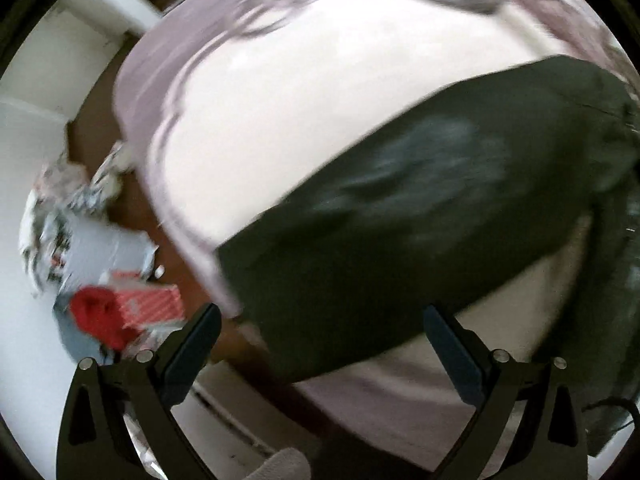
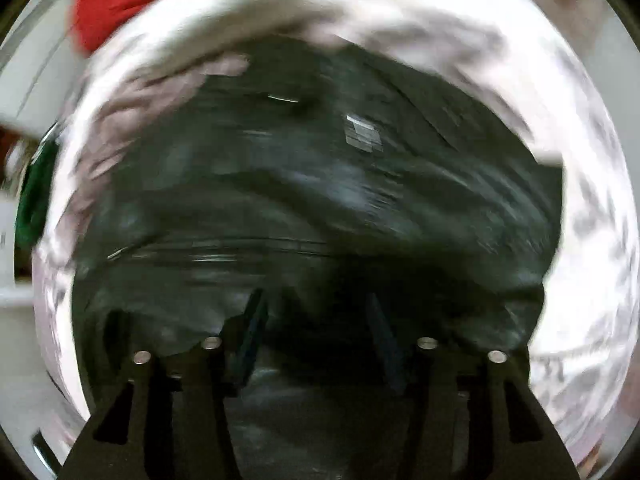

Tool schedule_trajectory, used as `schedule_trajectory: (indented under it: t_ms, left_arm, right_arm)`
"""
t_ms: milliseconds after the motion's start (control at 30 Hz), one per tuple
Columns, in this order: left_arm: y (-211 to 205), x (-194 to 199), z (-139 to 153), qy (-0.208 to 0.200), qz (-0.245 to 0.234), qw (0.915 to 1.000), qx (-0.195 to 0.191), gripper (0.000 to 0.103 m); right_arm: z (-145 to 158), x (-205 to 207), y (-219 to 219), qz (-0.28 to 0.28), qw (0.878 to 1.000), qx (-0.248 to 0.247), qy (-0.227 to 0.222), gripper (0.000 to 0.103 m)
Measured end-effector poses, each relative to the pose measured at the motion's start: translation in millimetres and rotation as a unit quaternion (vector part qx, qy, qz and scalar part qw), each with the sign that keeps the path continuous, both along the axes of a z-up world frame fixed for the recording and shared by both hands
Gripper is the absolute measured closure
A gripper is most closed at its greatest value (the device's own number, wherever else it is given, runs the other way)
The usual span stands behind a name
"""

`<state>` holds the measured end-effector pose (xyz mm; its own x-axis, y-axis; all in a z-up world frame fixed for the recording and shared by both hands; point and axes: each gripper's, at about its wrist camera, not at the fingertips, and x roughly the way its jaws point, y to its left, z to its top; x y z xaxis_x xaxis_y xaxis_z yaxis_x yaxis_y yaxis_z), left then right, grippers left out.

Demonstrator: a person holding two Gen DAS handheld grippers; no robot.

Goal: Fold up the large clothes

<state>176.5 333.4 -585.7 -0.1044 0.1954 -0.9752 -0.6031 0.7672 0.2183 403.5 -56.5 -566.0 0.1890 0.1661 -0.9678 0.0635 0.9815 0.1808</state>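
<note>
A dark garment (image 1: 420,216) lies in a long band across a pale pink-white bed sheet (image 1: 280,100). Both views are blurred by motion. My left gripper (image 1: 320,316) is open and empty, its fingers (image 1: 196,344) spread wide just above the garment's near edge. In the right wrist view the dark garment (image 2: 320,200) fills most of the frame, with a small grey label (image 2: 362,132) on it. My right gripper (image 2: 316,312) hovers low over the cloth with its jaws apart and nothing visibly between them.
A red cloth (image 1: 98,316) and a red-white patterned box (image 1: 152,304) lie with other clutter on the floor left of the bed. A red item (image 2: 120,0) and a green item (image 2: 34,200) sit beyond the sheet in the right wrist view.
</note>
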Motion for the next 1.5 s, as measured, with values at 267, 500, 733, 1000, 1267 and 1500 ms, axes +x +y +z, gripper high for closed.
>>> schedule_trajectory:
  t_ms: [267,500,733,1000,1267,1500]
  left_arm:
    - [26,-22,-3,-0.015,0.042,0.9990,0.003,0.000]
    - [30,-34,-2,-0.021,0.063,0.9977,-0.009,0.000]
    - [34,-63,3,-0.071,0.124,0.9854,-0.093,0.000]
    - [24,-91,-54,-0.216,0.311,0.8719,-0.311,0.005]
    - [57,-108,-75,-0.258,0.461,0.8058,-0.267,0.038]
    - [64,-105,-45,-0.258,0.384,0.8592,-0.219,0.091]
  right_arm:
    - [-24,-9,211,0.297,0.937,-0.154,-0.096,0.097]
    - [-14,-25,262,0.294,0.938,-0.115,-0.144,0.098]
    - [-1,-6,192,0.203,0.978,0.000,-0.050,0.060]
    - [-5,-51,25,0.036,0.999,0.013,0.035,0.051]
    - [-42,-89,-36,-0.048,0.994,0.032,0.093,0.051]
    - [-51,-115,-6,-0.004,0.995,0.031,0.096,0.051]
